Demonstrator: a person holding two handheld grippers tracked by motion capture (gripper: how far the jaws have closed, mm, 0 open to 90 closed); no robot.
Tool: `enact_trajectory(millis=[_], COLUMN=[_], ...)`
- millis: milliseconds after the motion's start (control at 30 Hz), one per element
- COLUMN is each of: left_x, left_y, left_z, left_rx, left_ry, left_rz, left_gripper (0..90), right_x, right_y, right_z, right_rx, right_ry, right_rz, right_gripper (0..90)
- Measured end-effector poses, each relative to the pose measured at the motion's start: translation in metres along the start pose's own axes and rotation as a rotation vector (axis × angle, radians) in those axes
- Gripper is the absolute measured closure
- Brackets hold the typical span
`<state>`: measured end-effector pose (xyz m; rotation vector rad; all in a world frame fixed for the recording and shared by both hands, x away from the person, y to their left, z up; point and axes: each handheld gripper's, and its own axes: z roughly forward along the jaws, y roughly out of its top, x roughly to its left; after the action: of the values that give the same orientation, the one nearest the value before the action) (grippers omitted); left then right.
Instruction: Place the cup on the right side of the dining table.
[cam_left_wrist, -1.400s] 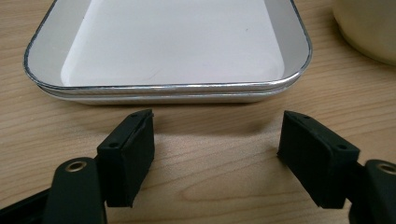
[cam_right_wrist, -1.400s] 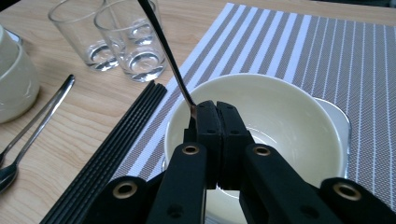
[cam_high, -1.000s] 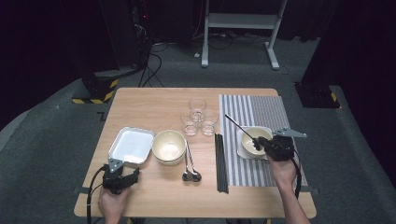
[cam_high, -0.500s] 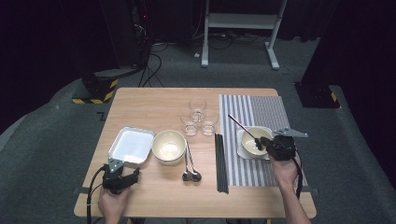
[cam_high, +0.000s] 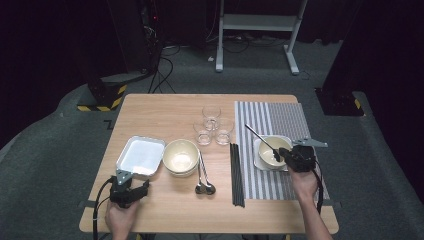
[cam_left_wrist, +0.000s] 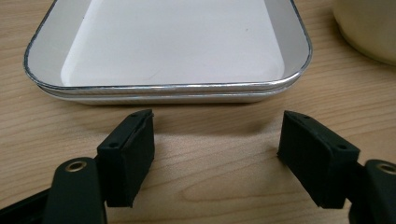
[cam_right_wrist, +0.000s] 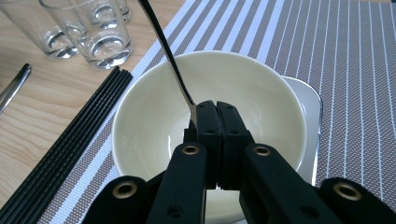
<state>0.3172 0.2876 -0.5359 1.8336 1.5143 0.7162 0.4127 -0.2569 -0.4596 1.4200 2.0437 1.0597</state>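
1. Gripping a spoon (cam_right_wrist: 164, 44) by its bowl end, the right gripper (cam_right_wrist: 215, 109) has its jaws pressed fully together; the handle sticks up and away.
2. Spoon sits over the cream bowl (cam_right_wrist: 261, 100), which rests on a small white tray (cam_right_wrist: 312, 105) on the striped placemat (cam_right_wrist: 355, 46).
3. Left gripper (cam_left_wrist: 217, 140): jaws wide apart, nothing between them, on the table (cam_left_wrist: 205, 186) just short of the white metal tray (cam_left_wrist: 168, 91).
4. No readable writing or labels anywhere.

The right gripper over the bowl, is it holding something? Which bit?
Yes. The right gripper pinches a spoon at its lower end, above the bowl; its handle sticks up.
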Motion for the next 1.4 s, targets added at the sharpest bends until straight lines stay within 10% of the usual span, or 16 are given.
enact_trajectory(millis=[1400], left_x=[0.000], left_y=[0.000], left_z=[0.000], left_rx=[0.000], left_ry=[0.000], left_rz=[-0.001], left_gripper=[26.9], right_x=[0.003], right_y=[-0.006], right_z=[0.017], right_rx=[0.083], right_ry=[-0.045], right_rz=[-0.065], right_gripper=[89.3])
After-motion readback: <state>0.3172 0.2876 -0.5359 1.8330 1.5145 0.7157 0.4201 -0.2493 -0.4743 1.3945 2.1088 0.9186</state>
